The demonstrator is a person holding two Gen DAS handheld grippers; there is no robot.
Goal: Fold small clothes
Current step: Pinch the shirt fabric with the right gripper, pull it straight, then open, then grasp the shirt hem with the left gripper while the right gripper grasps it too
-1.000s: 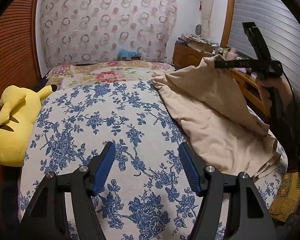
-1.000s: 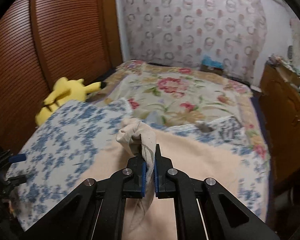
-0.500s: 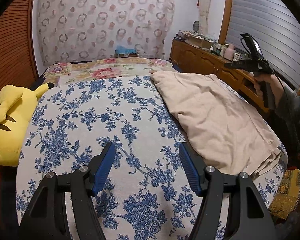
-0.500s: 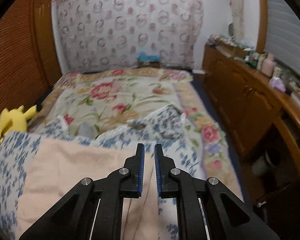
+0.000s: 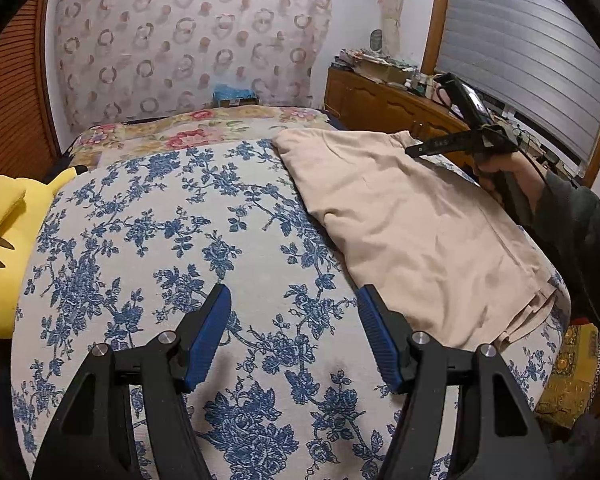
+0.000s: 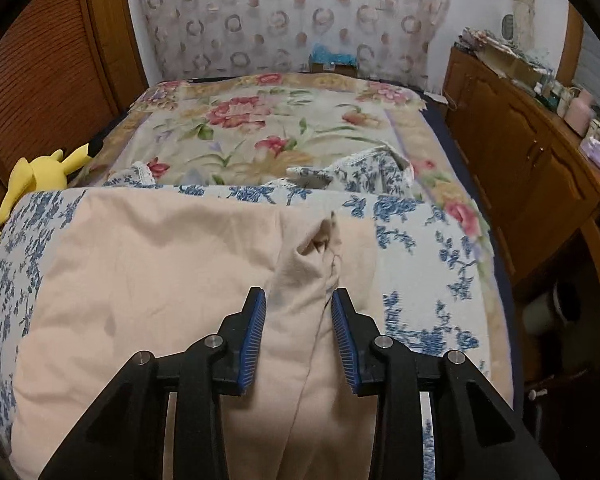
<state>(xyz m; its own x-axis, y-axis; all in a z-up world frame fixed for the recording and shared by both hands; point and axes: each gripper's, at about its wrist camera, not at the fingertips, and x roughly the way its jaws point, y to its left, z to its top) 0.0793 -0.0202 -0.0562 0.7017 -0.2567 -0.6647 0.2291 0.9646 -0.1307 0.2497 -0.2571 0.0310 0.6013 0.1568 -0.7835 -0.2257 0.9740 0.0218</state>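
Covering most of the scene, the bed (image 5: 228,216) wears a blue-flowered spread, and the beige garment (image 5: 404,224) lies on it from about one o'clock to four o'clock in the left wrist view, its loose hems stacked unevenly at the near right edge. In the right wrist view a puckered ridge of the same cloth sits between the jaws of the right gripper (image 6: 299,312), which have just been opening; the pads stand apart and press on nothing, so the cloth is let go. The left gripper (image 5: 294,332) hangs over bare spread at six o'clock, jaws wide apart and empty.

The step in hand looks like finishing a lengthwise fold. To do it well, I would flatten that ridge before the next crease, square the stacked hems, then take both near corners together. A yellow plush toy (image 5: 8,240) lies at nine o'clock, well apart from the work.
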